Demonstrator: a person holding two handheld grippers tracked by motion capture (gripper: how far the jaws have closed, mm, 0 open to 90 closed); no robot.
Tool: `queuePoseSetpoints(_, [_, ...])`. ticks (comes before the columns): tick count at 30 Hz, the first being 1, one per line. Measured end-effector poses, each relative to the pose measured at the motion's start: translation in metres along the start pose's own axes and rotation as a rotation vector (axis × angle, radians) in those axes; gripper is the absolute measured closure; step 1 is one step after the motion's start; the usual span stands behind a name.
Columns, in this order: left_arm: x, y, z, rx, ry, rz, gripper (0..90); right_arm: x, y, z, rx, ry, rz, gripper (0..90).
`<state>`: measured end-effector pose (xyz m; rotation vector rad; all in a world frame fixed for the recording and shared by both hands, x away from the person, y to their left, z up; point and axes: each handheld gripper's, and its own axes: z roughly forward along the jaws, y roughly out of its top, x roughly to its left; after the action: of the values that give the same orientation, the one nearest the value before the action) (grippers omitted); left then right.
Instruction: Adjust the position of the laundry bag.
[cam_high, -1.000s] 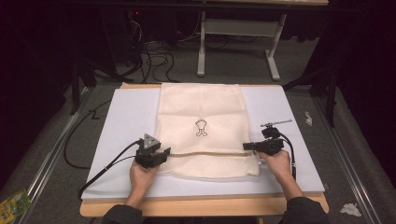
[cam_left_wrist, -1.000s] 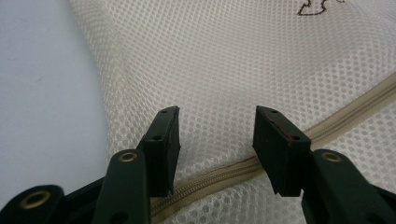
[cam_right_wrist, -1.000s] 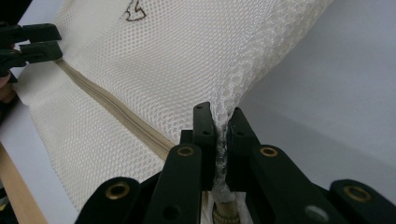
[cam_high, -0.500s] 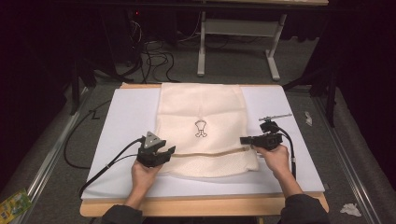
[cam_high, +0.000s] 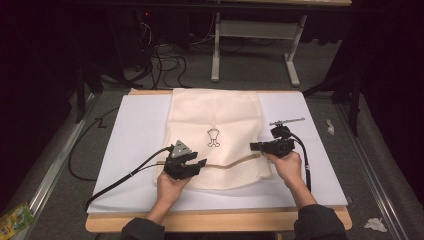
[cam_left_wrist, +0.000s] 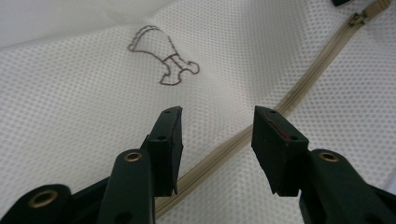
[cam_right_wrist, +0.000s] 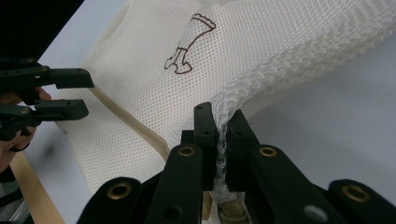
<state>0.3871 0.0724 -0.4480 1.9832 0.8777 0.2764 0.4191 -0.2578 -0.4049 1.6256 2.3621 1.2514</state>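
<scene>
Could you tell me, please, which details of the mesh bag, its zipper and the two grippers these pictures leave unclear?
- Zipper pull: in the right gripper view, the right gripper pinches bunched cream mesh laundry bag, hiding any pull.
- Beige zipper: its near end is cut off by the left gripper view's bottom edge, between the open left gripper jaws.
- Bag contents: hidden by the mesh.
- Small brown printed emblem: too small in the high view.

- Looks like a lab or recording workspace, dimly lit.
- White board (cam_high: 130, 145) laid over a wooden table (cam_high: 215, 222).
- Loose cables (cam_high: 160, 55) across grey carpet.
- Metal desk frame (cam_high: 250, 50) behind.
</scene>
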Motion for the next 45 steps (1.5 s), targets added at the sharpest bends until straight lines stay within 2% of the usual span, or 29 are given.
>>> queuePoseSetpoints(3, [-0.002, 0.001, 0.003, -0.008, -0.023, -0.016, 53.1, 0.003, 0.002, 0.002, -0.005, -0.002, -0.002, 87.4])
queuePoseSetpoints(6, [-0.008, 0.004, 0.006, -0.002, -0.024, 0.008, 52.6, 0.008, 0.006, 0.004, -0.002, -0.003, -0.012, 87.4])
queuePoseSetpoints(13, [-0.016, 0.010, 0.010, -0.013, -0.061, 0.000, 53.4, 0.018, 0.012, 0.010, -0.001, 0.001, -0.028, 87.4])
queuePoseSetpoints(18, [-0.019, 0.015, 0.011, -0.021, -0.073, -0.003, 55.0, 0.022, 0.015, 0.017, -0.005, 0.010, -0.017, 87.4])
queuePoseSetpoints(25, [-0.026, 0.024, 0.018, -0.016, -0.114, -0.002, 55.6, 0.026, 0.019, 0.027, -0.011, 0.015, -0.005, 87.5])
queuePoseSetpoints(30, [-0.034, 0.032, 0.023, -0.027, -0.137, 0.001, 56.7, 0.035, 0.021, 0.031, -0.017, -0.003, -0.034, 87.4])
queuePoseSetpoints(32, [-0.038, 0.038, 0.024, -0.041, -0.148, 0.010, 57.8, 0.043, 0.024, 0.033, -0.013, -0.020, -0.060, 87.5])
queuePoseSetpoints(35, [-0.040, 0.042, 0.026, -0.041, -0.149, 0.009, 59.0, 0.047, 0.025, 0.034, -0.018, -0.019, -0.072, 87.4])
queuePoseSetpoints(45, [-0.039, 0.042, 0.029, -0.034, -0.149, -0.005, 57.6, 0.057, 0.027, 0.040, -0.033, 0.014, -0.064, 87.6])
